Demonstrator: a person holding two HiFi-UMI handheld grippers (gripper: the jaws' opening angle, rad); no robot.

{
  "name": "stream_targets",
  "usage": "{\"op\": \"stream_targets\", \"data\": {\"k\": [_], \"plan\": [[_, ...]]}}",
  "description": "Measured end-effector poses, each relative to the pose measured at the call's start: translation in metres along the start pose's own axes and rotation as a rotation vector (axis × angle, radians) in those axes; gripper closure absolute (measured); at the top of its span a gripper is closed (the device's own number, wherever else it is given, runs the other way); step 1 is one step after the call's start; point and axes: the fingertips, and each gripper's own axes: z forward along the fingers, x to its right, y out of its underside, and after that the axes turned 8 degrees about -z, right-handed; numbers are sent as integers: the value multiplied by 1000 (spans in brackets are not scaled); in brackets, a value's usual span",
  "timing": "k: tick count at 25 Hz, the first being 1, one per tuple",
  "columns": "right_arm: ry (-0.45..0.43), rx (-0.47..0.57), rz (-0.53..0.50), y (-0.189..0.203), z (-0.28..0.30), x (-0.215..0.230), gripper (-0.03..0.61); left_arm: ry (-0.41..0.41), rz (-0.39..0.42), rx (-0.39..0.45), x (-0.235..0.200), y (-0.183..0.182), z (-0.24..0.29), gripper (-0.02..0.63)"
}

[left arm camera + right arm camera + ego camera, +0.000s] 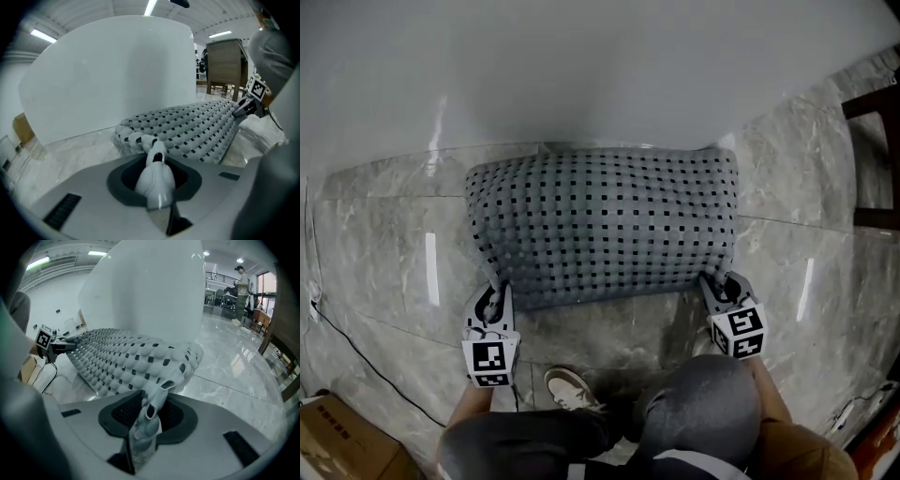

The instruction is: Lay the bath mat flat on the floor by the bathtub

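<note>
A grey bath mat (602, 228) with rows of dark holes is stretched out over the marble floor, its far edge against the white bathtub (581, 66). My left gripper (494, 302) is shut on the mat's near left corner (157, 157). My right gripper (722, 288) is shut on the near right corner (157, 397). The near edge is lifted off the floor between the two grippers. In the left gripper view the mat (187, 129) runs away to the right gripper (248, 105). From the right gripper view the mat (126, 364) reaches to the left gripper (51, 345).
Grey marble floor (384, 244) lies all round. A dark wooden stool (872, 159) stands at the right. A black cable (356, 352) and a cardboard box (342, 441) lie at the lower left. The person's shoe (572, 389) and knees are just behind the mat.
</note>
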Motion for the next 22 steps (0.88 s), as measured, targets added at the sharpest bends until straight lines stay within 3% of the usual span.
{"op": "stream_targets", "data": {"k": [2,3,5,8,11,14,18,22], "plan": [[-5,-22,11,8,2,3,466,0,-88,-48,-7,14,-3,536],[-10,-45,16,10,3,5,422,-2,-100,-60,-9,16,-2,530],[-16,-81,28,12,4,6,364,-17,-58,-64,-10,9,3,529],[-9,-77,36,9,3,5,364,-39,-51,-55,-10,0,10,531],[44,-4,-12,2,-1,5,367,-22,-19,-8,-9,-7,16,531],[-7,-46,3,6,6,-1,365,-33,-25,22,-18,-20,16,531],[-61,-124,-21,16,-1,-6,360,-36,-90,-80,-30,7,19,495],[-79,-138,-44,29,-15,-1,305,-31,-120,-113,-33,30,19,455]]}}
